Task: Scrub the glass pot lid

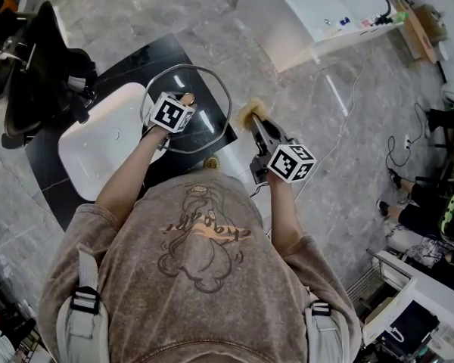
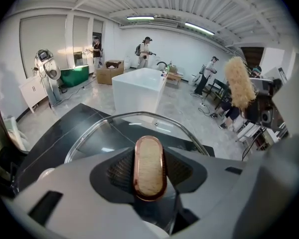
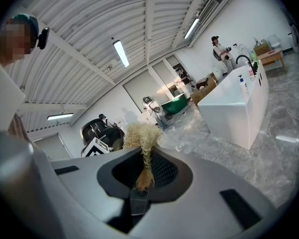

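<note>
The glass pot lid (image 1: 209, 89) is a clear disc with a metal rim, held up above the black slab. My left gripper (image 1: 183, 103) is shut on its oval wooden knob (image 2: 150, 167), which sits upright between the jaws in the left gripper view, with the lid's glass (image 2: 112, 133) beyond it. My right gripper (image 1: 259, 127) is shut on the stem of a pale, fibrous scrubber (image 1: 251, 112), just right of the lid's rim and apart from it. In the right gripper view the scrubber (image 3: 142, 136) sticks up from the jaws (image 3: 144, 171). The scrubber (image 2: 239, 81) also shows in the left gripper view.
A white basin (image 1: 106, 138) sits in the black slab (image 1: 57, 176) under and left of the lid. A black chair (image 1: 34, 70) stands at far left. A white counter (image 1: 318, 10) is ahead on the marble floor. People stand far off in the room.
</note>
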